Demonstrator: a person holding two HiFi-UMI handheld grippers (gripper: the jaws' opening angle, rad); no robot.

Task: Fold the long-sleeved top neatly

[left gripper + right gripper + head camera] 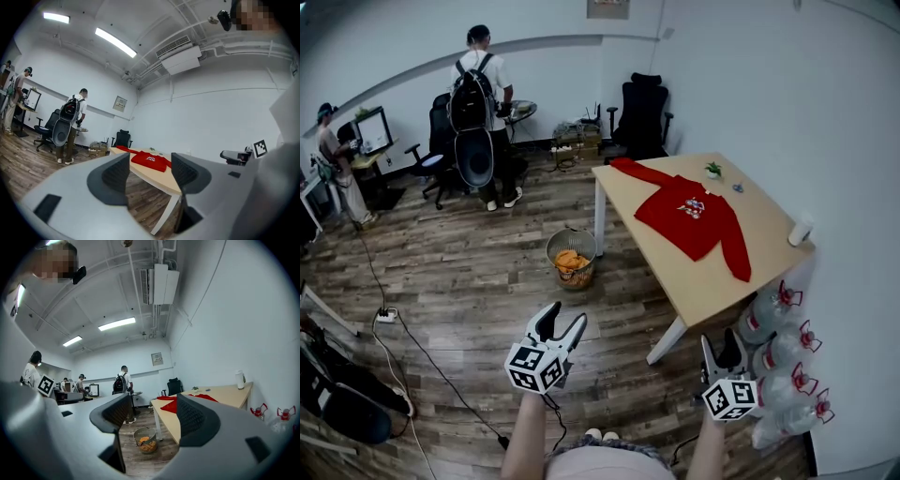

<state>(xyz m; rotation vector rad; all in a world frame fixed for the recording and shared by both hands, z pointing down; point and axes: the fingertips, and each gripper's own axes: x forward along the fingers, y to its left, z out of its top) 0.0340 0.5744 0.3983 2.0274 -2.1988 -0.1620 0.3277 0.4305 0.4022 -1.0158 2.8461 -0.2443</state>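
A red long-sleeved top (689,214) lies spread flat on the light wooden table (703,281), its sleeves stretched toward the far and near ends. The same top (150,161) shows far off between the jaws in the left gripper view, and the right gripper view shows it (169,405) partly hidden behind one jaw. My left gripper (562,317) hangs over the wooden floor, well short of the table, open and empty. My right gripper (719,342) is held near the table's near corner, also open with nothing between its jaws.
A wire basket (572,258) with orange contents stands on the floor beside the table leg. Several large water bottles (783,361) crowd the right wall. A small plant (713,170) and a white cup (800,231) sit on the table. A person with a backpack (478,103) stands far back.
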